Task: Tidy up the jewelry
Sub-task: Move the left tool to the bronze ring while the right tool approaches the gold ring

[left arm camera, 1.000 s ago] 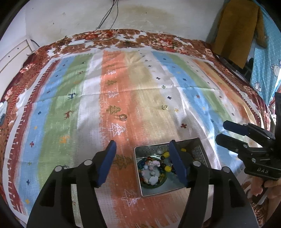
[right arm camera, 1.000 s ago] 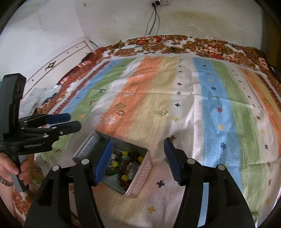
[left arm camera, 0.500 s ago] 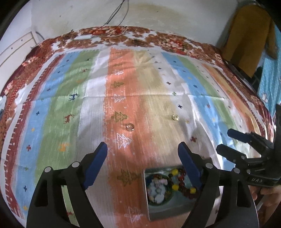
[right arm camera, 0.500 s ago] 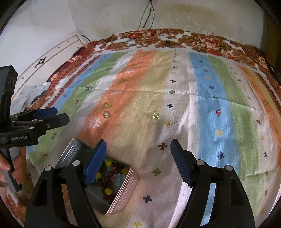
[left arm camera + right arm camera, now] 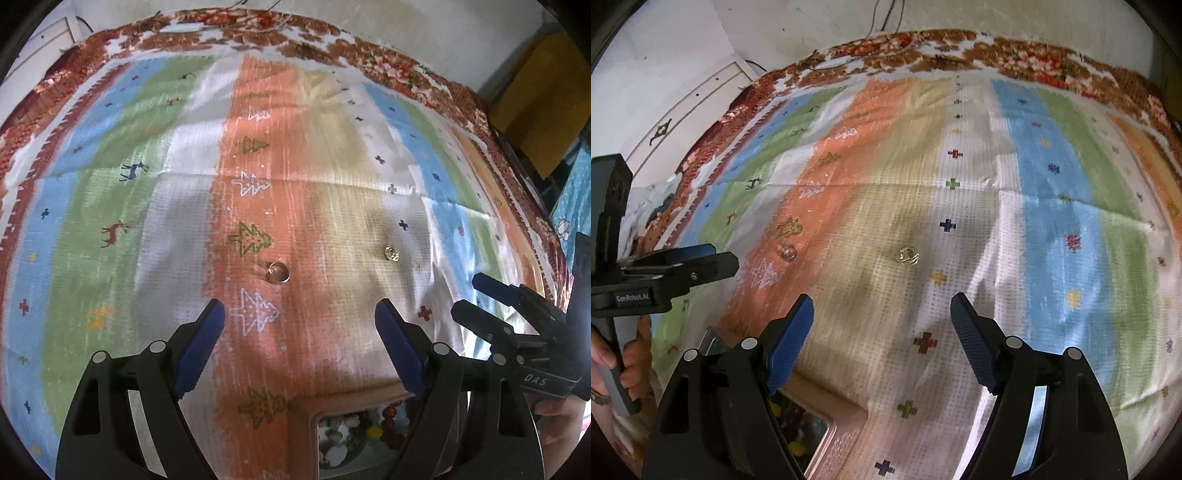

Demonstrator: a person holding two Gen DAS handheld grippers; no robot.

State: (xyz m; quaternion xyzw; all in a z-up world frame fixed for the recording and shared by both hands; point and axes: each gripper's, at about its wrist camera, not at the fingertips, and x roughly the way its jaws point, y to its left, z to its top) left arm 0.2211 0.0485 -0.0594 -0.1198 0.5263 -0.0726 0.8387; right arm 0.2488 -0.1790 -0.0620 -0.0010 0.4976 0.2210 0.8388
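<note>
A silver ring with a clear stone (image 5: 277, 272) lies on the orange stripe of the bedspread, just ahead of my open, empty left gripper (image 5: 300, 325); it also shows in the right wrist view (image 5: 786, 252). A gold ring (image 5: 908, 255) lies on the beige stripe ahead of my open, empty right gripper (image 5: 882, 321); it also shows in the left wrist view (image 5: 390, 253). A metal tin (image 5: 360, 439) with beads and a bracelet sits below the left gripper, partly hidden by its fingers. In the right wrist view the tin (image 5: 827, 424) lies at the lower left.
The striped bedspread (image 5: 110, 184) covers the bed, with a floral border at the far edge. A white wall with cables is behind it. A yellow garment (image 5: 535, 110) hangs at the right. The right gripper shows at the right of the left wrist view (image 5: 476, 299).
Both grippers have moved forward over the bedspread, away from the tin, which slid toward the bottom of both views. The two rings now appear closer. Both stay open.
</note>
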